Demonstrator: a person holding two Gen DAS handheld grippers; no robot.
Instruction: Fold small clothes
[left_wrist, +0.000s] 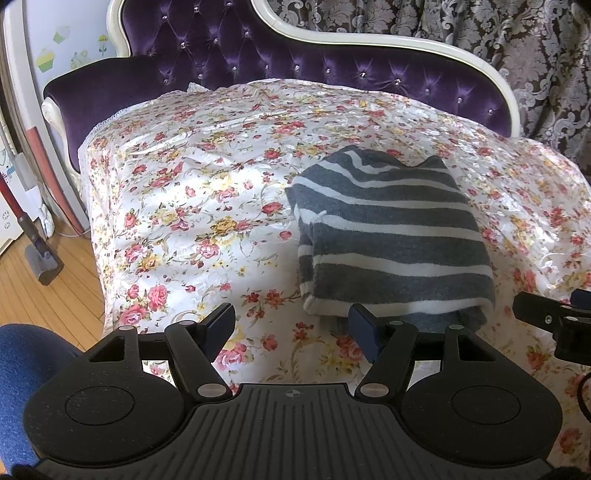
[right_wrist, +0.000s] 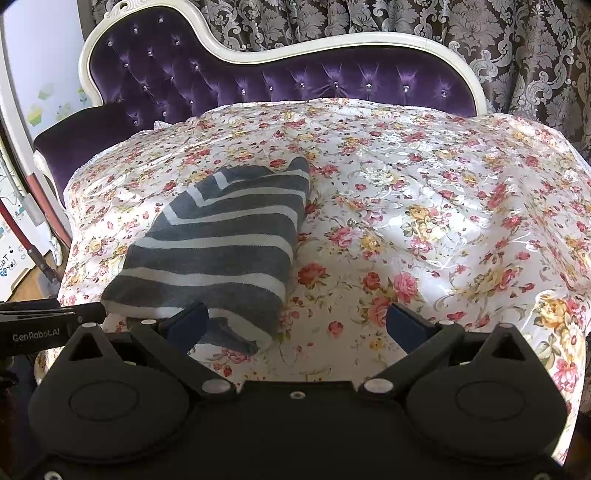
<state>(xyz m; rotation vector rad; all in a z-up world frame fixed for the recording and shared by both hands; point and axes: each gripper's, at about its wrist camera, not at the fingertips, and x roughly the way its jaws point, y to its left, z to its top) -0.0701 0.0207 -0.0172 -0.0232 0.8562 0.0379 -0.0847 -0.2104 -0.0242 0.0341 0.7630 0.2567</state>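
garment: grey-and-white striped knit (left_wrist: 391, 236), folded into a compact bundle, lying flat on the floral cover (left_wrist: 192, 192); nothing gripping it
garment vs left tongs: ahead and to the right of the left tongs (left_wrist: 291, 328); near folded edge sits just past the right finger (left_wrist: 364, 326), contact there unclear
garment vs right tongs: ahead and to the left of the right tongs (right_wrist: 295, 325); near corner lies just beyond the left finger (right_wrist: 186, 325), which overlaps it in view, cannot tell if touching
left tongs: jaws spread wide, holding nothing, floral cover visible between the blue pads
right tongs: jaws spread wide, holding nothing, bare cover between the pads
tongs to each other: side by side at the near edge; right tongs show at the right rim of the left wrist view, left tongs at the left rim of the right wrist view, garment between and ahead of them
surface: floral cover draped over a purple tufted sofa (right_wrist: 332, 83) with a cream frame, beyond the garment
backdrop: damask-pattern curtain (right_wrist: 480, 48) behind the sofa
far left of left tongs: wood floor (left_wrist: 44, 288), red-handled vacuum (left_wrist: 22, 221) leaning at the wall
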